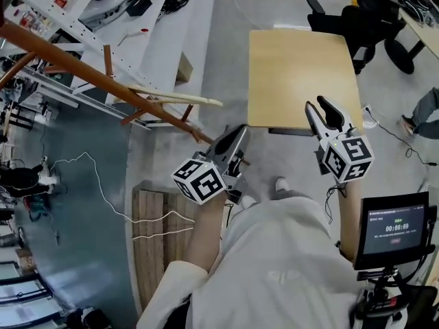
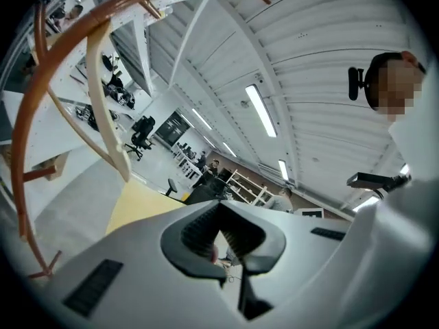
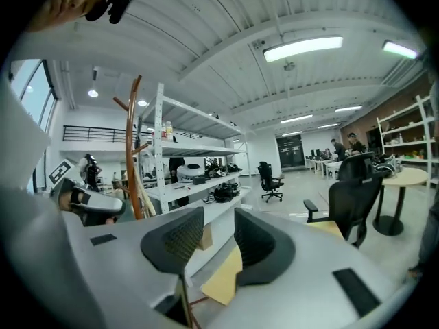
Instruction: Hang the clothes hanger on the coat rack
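Observation:
The brown wooden coat rack [image 1: 82,70] slants across the left of the head view. A pale wooden hanger [image 1: 175,97] hangs from it, free of both grippers. My left gripper [image 1: 235,137] is just right of the rack's lower end, its jaws closed tip to tip on nothing. In the left gripper view the rack [image 2: 41,115] and hanger [image 2: 110,122] arch overhead. My right gripper [image 1: 322,110] stands open and empty over the edge of the yellow table [image 1: 302,60]. The right gripper view shows the rack [image 3: 133,149] at left.
White shelving [image 1: 103,5] stands behind the rack. A wooden pallet [image 1: 154,238] and a white cable [image 1: 103,184] lie on the floor at lower left. Black office chairs [image 1: 357,19] sit beyond the table. A small screen [image 1: 394,228] stands at lower right.

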A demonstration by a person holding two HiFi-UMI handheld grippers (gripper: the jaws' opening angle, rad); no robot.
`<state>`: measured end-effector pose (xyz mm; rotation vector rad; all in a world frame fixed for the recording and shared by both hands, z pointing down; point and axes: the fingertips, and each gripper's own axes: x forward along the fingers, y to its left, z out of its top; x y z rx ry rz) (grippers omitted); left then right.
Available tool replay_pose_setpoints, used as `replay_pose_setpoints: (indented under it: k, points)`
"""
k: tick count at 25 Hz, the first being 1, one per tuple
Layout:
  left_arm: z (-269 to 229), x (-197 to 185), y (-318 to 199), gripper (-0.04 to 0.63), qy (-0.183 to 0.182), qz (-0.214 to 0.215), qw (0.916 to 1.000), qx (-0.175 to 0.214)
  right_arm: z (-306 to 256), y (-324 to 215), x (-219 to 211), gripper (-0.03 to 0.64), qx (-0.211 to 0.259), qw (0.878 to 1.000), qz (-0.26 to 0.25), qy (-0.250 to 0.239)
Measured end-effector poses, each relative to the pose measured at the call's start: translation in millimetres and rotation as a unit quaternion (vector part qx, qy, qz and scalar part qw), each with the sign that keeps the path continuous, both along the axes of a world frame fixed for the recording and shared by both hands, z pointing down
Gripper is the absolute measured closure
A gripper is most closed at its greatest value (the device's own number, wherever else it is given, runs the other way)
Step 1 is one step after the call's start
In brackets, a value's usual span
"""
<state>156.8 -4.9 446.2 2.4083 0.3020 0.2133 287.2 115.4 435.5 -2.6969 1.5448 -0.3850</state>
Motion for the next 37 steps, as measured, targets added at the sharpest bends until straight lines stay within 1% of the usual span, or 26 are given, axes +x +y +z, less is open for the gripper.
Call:
replay_pose_setpoints:
  k: [5, 8, 9, 10, 11, 12, 14, 15, 18, 22, 29, 37]
  points:
    - [7.7, 24.1, 34.8, 0.589, -0.007, 0.049, 0.9987, -0.012, 17.0, 38.5, -2.5, 0.468, -0.018, 0.999, 0.027, -0.018]
    - [11.0, 32.6, 51.8, 0.589, -0.010, 0.073, 0.9972, -0.013, 25.9, 53.1, -7.4, 0.469, -0.018, 0.998, 0.039, -0.035]
    - [11.4, 34.2, 56.3, 0.589, -0.011, 0.078, 0.9968, -0.014, 27.6, 56.9, -9.7, 0.480, -0.016, 0.998, 0.041, -0.043]
    - [11.5, 35.6, 60.2, 0.589, -0.012, 0.082, 0.9964, -0.015, 29.0, 60.1, -12.4, 0.529, -0.013, 0.998, 0.043, -0.051]
    - [11.5, 36.8, 63.5, 0.589, -0.013, 0.085, 0.9962, -0.016, 30.6, 62.4, -15.2, 0.557, -0.010, 0.997, 0.043, -0.059]
    - [11.7, 38.1, 66.1, 0.589, -0.014, 0.088, 0.9959, -0.016, 32.7, 63.7, -17.7, 0.560, -0.008, 0.997, 0.043, -0.067]
    - [13.4, 40.7, 69.7, 0.589, -0.016, 0.092, 0.9955, -0.014, 38.0, 64.6, -20.5, 0.599, -0.005, 0.996, 0.044, -0.078]
    - [14.4, 41.6, 70.8, 0.589, -0.017, 0.094, 0.9954, -0.012, 40.4, 64.4, -21.0, 0.603, -0.005, 0.996, 0.045, -0.081]
    - [17.0, 41.5, 72.1, 0.589, -0.019, 0.097, 0.9951, -0.010, 44.8, 62.7, -21.8, 0.603, -0.006, 0.995, 0.043, -0.086]
    - [18.3, 38.0, 72.4, 0.589, -0.017, 0.103, 0.9942, -0.023, 46.9, 60.9, -22.1, 0.603, -0.011, 0.996, 0.040, -0.084]
    - [17.8, 34.5, 68.4, 0.589, -0.016, 0.100, 0.9943, -0.033, 48.4, 57.8, -18.1, 0.603, -0.010, 0.995, 0.040, -0.086]
    - [21.0, 34.4, 64.6, 0.589, -0.021, 0.098, 0.9946, -0.028, 50.1, 51.5, -17.5, 0.603, -0.014, 0.996, 0.036, -0.086]
